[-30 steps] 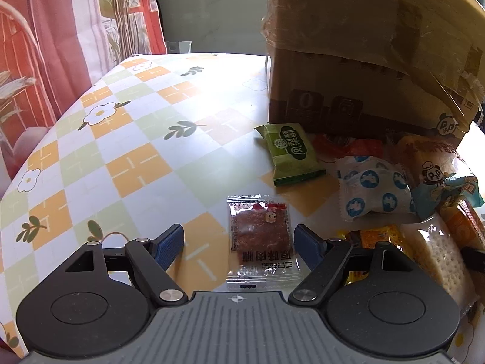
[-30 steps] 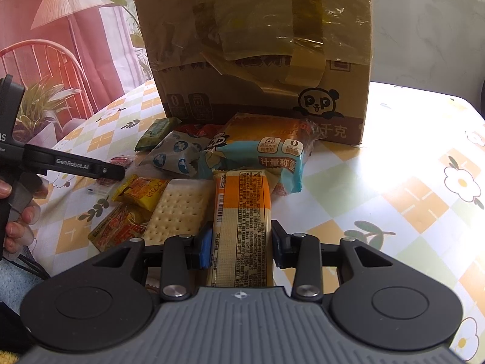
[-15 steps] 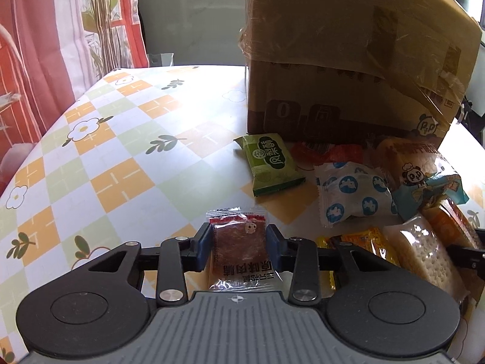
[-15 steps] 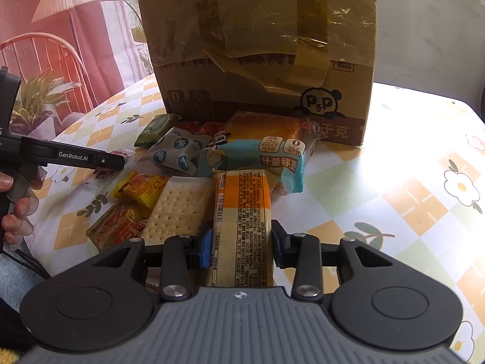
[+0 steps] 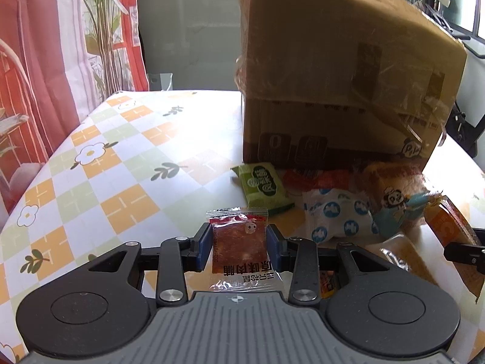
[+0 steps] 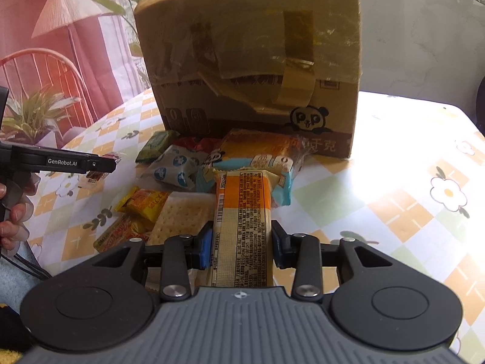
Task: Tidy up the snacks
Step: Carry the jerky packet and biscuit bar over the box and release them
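Now the left gripper has its blue fingers clenched on the small clear sachet of reddish-brown dried meat. A second ago those fingers stood wide on either side of the sachet as it lay flat on the desk; half a second ago they had already closed on it. The sachet now sits higher against the checked cloth, so it looks lifted clear of the desk, ready to be carried to wherever it belongs.

The right gripper is unchanged: its fingers grip the long orange-and-cream wrapped biscuit bar as they did before, with the bar's far end over the heap.

Counted across both views: one large brown cardboard box with a panda print, standing behind the snacks; one green square packet; one white packet with blue dots; one large orange-and-teal panda bag; one clear pack of pale square crackers; two small yellow-orange packets at the near left of the heap; one red wrapper, mostly hidden. With the two held items, that makes nine snacks, two of them in hand.
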`<state>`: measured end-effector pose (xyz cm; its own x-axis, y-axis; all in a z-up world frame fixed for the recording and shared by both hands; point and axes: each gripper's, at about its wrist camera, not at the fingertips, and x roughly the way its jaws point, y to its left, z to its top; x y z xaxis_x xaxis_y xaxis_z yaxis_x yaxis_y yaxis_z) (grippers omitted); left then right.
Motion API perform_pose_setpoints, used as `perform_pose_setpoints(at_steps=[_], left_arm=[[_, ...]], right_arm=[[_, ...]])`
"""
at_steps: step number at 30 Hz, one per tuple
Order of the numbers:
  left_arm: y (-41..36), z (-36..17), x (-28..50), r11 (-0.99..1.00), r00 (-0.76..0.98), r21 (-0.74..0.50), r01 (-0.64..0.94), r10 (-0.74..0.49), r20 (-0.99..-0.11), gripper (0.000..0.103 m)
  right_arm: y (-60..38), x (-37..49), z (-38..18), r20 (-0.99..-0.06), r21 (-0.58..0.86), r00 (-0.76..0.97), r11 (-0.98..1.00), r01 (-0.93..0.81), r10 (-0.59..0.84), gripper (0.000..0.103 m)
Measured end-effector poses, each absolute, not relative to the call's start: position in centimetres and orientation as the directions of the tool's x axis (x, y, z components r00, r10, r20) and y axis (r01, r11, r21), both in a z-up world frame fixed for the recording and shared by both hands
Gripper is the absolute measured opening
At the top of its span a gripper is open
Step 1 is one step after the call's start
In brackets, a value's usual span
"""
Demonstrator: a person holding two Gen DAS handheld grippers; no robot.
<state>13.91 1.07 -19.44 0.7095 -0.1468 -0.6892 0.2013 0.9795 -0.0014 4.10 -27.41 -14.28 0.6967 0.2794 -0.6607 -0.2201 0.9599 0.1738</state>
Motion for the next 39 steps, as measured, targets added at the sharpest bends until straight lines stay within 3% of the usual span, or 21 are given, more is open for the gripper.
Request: perform_pose_setpoints(at_steps=[15,32,39], left_arm=[[0.6,-16.0,13.5,0.975,0.766,-0.040,0.220,-0.198,-0.612,0.040],[-1.3,-8.8,14.1,0.953,0.853,-0.054,0.298,-0.292,-0.432,0.040],[-3.3,-4.1,18.1,0.941,0.881,-0.045,0.334,-0.329,-0.340,0.040]], right_arm=[[-27.5,5.7,-10.7,-0.579,0.152,0.765,0.959,-0.238,0.282,0.039],[-27.2,8.4,-3.0,-0.399,0.129,0.851,0.940,-0.316,0.341,0.039],[-27.5,13.5,1.4,-0.340,0.071,0.878,0.940,-0.334,0.337,0.039]])
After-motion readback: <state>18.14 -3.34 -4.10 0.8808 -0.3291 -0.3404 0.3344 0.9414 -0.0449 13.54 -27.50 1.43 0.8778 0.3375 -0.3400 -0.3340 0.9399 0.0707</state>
